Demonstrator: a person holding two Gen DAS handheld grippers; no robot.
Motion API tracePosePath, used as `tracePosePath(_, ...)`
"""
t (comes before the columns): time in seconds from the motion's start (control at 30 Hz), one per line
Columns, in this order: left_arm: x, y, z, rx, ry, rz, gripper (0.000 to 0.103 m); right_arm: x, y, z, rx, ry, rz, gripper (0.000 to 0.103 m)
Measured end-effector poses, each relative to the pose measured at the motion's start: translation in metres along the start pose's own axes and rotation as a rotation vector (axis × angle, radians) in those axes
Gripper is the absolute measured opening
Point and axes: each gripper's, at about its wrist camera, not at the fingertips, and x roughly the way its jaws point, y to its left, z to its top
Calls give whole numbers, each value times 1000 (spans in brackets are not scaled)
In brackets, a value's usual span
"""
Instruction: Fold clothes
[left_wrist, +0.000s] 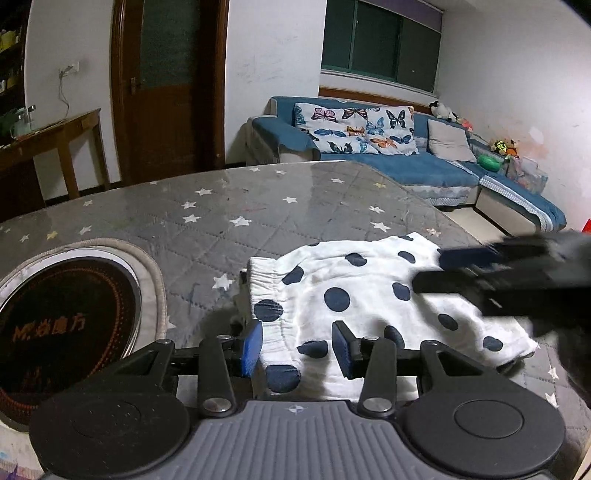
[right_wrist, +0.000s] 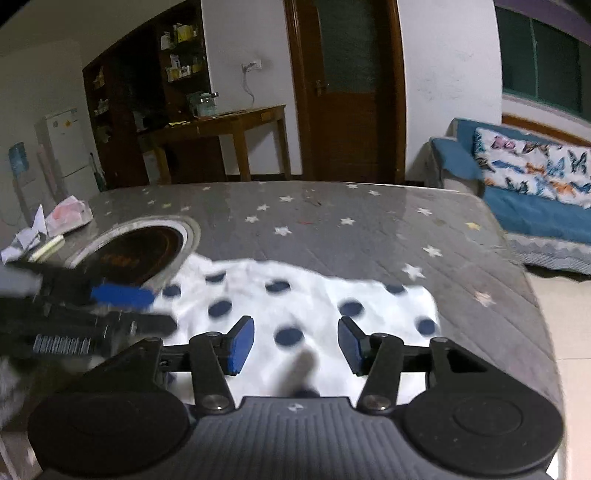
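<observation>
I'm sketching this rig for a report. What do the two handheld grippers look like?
Both match. The left gripper and right gripper each have a ribbed grey body with a small round emblem, two round black discs at the sides, black link arms with silver rivets, and two fingers faced with blue pads. No cables, hands or sleeves show.

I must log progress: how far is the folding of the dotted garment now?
Early or midway, I judge. Done: the dotted garment lies spread on the table, waistband showing, possibly folded once; I cannot tell. In hand: nothing gripped; the left claw and right claw are open over it. Left: grip an edge and fold it smaller.
</observation>
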Motion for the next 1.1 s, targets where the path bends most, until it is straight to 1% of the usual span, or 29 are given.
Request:
tracePosePath(0.17, 5, 4, -2, -8, 7, 2, 45, 43, 2, 21, 24, 34, 14, 48)
tracePosePath(0.23, 7, 6, -3, -12, 12, 0, 45, 58, 2, 23, 28, 53, 9, 44)
tracePosePath(0.37, 11, 8, -5, -19, 20, -3, 45, 83, 3, 21, 26, 92, -7, 43)
tracePosePath(0.43, 13, 10, -5, -24, 23, -3, 45, 88, 4, 19, 26, 93, -13, 43)
tracePosePath(0.53, 11, 16, -4, -56, 31, -9, 45, 76, 6, 20, 25, 68, -16, 44)
tracePosePath(0.7, 4, 21, 0, -91, 10, -2, 45, 44, 15, 18, -14, 24, -5, 44)
tracePosePath(0.77, 4, 21, 0, -91, 14, 9, 45, 32, 22, 11, -37, 20, 3, 45)
tracePosePath(0.83, 5, 21, -1, -89, 20, 18, 45, 22, 28, 2, -55, 26, 14, 50)
tracePosePath(0.9, 7, 21, -1, -91, 27, 25, 45, 16, 36, -9, -71, 37, 25, 50)
tracePosePath(0.97, 8, 22, -1, -94, 33, 30, 45, 13, 43, -18, -95, 44, 35, 51)
tracePosePath(1.0, 8, 22, -2, -96, 36, 31, 45, 13, 47, -23, -106, 48, 35, 53)
tracePosePath(1.1, 10, 23, -2, -103, 45, 35, 48, 14, 56, -36, -139, 54, 20, 54)
